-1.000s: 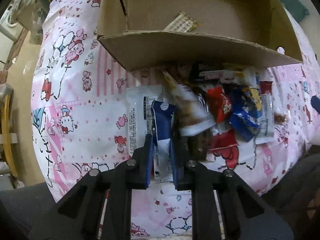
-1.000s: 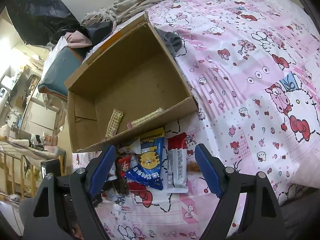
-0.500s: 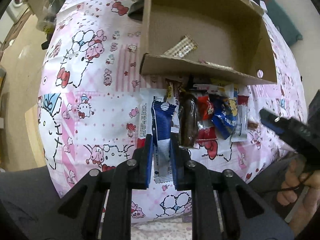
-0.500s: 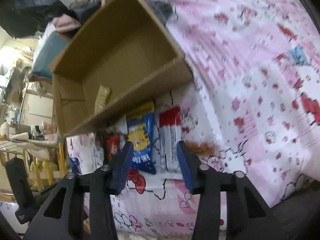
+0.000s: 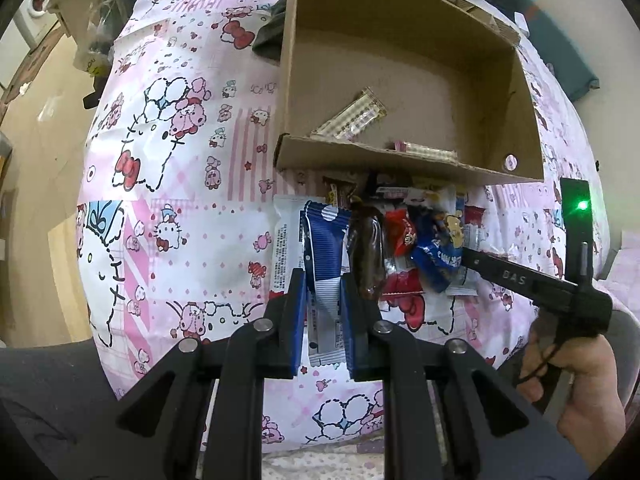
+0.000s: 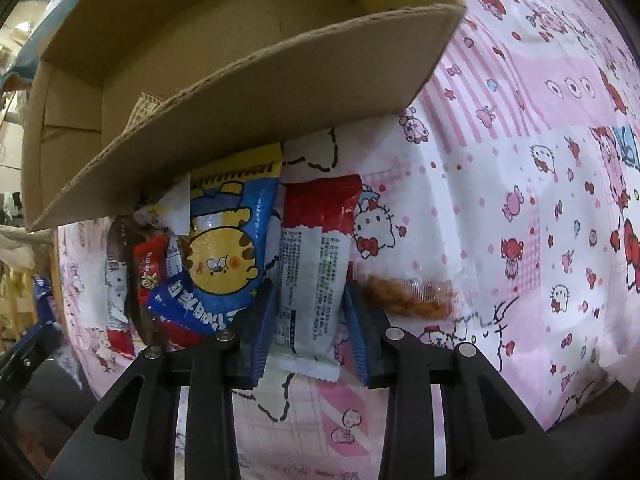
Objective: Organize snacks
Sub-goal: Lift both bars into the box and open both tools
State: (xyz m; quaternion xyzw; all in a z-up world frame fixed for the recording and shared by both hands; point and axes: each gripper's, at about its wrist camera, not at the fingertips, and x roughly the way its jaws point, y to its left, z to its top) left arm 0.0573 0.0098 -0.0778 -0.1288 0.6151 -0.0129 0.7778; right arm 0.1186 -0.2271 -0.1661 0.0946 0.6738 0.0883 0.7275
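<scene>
- Centrally, low in the left wrist view, the left gripper (image 5: 324,312) has its jaws pinched on a blue-and-white snack packet (image 5: 323,256).
- Low in the right wrist view, the right gripper (image 6: 310,328) has just been narrowing; its jaws flank a red-and-white snack packet (image 6: 314,276), contact unclear.
- Both packets belong to a snack pile (image 5: 416,240) on the pink cartoon bedsheet (image 5: 180,184), just below the cardboard box (image 5: 400,80).
- A checked wafer bar (image 5: 352,118) lies inside the box.
</scene>
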